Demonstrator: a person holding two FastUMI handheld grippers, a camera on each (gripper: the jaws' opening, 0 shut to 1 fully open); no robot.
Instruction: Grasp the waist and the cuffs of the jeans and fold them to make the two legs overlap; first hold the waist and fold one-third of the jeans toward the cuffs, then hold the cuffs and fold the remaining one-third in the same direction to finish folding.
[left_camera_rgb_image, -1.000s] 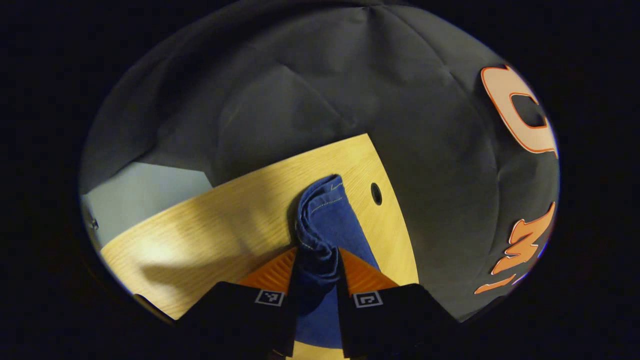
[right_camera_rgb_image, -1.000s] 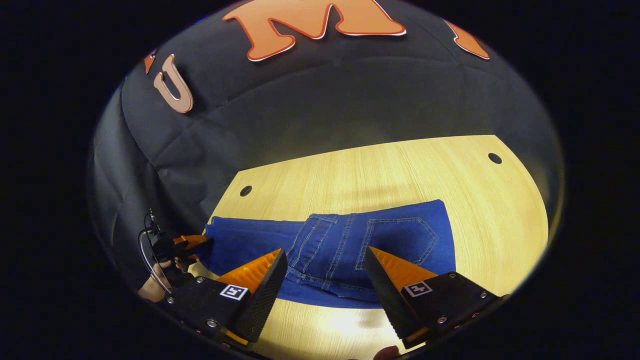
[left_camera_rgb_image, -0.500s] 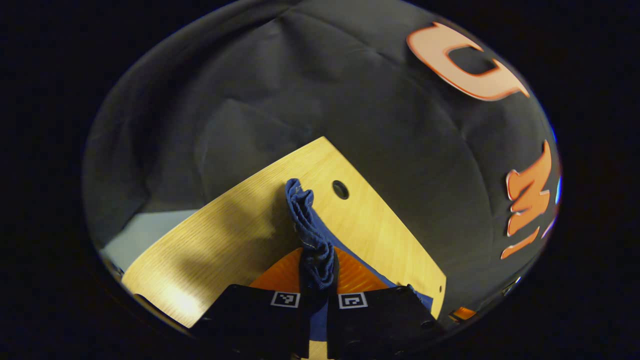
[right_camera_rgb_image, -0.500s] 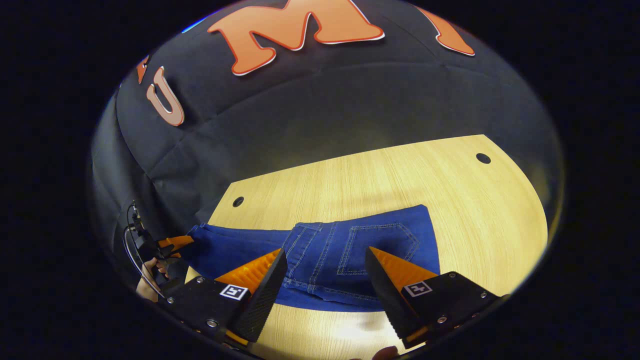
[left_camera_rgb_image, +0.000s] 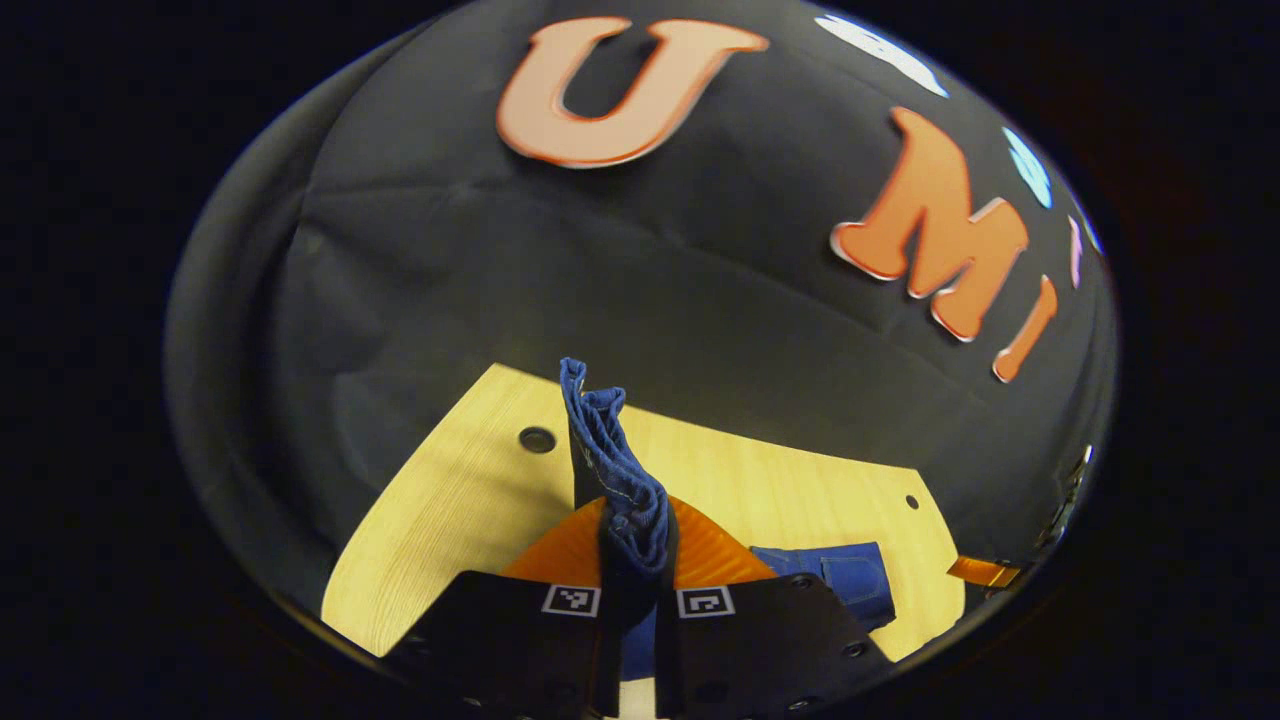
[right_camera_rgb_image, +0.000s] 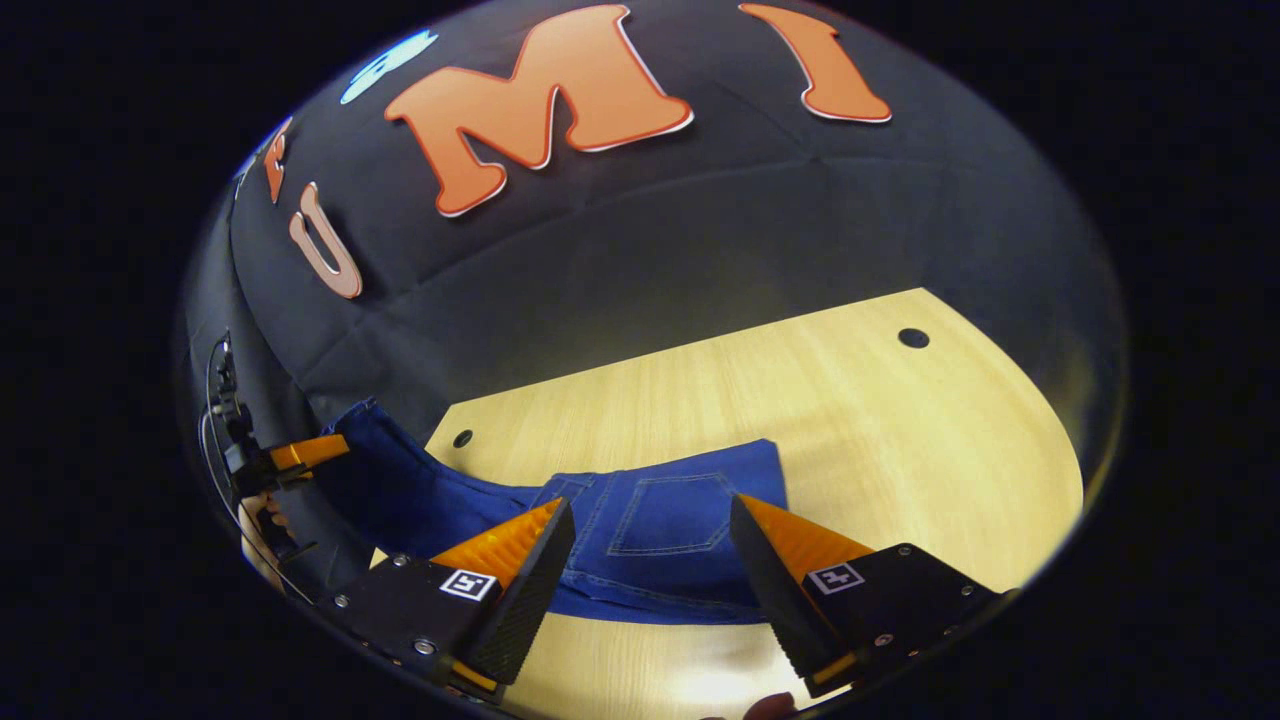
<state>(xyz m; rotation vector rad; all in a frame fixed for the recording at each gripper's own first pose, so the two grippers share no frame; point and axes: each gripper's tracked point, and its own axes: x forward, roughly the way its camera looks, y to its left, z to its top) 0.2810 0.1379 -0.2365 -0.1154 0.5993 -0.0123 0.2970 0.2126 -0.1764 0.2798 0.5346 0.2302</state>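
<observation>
**Camera placement: two gripper-mounted fisheyes**

Left gripper view sits low above the table's (left_camera_rgb_image: 470, 500) left end, facing along it toward the booth wall. Right gripper view looks from the near edge across the table (right_camera_rgb_image: 850, 420). Both share the tabletop and jeans (right_camera_rgb_image: 670, 520).

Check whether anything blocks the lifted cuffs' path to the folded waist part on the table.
Nothing visible does. The left hand-held gripper holds the cuffs raised; the jeans lie flat ahead on the bare wooden table.
</observation>
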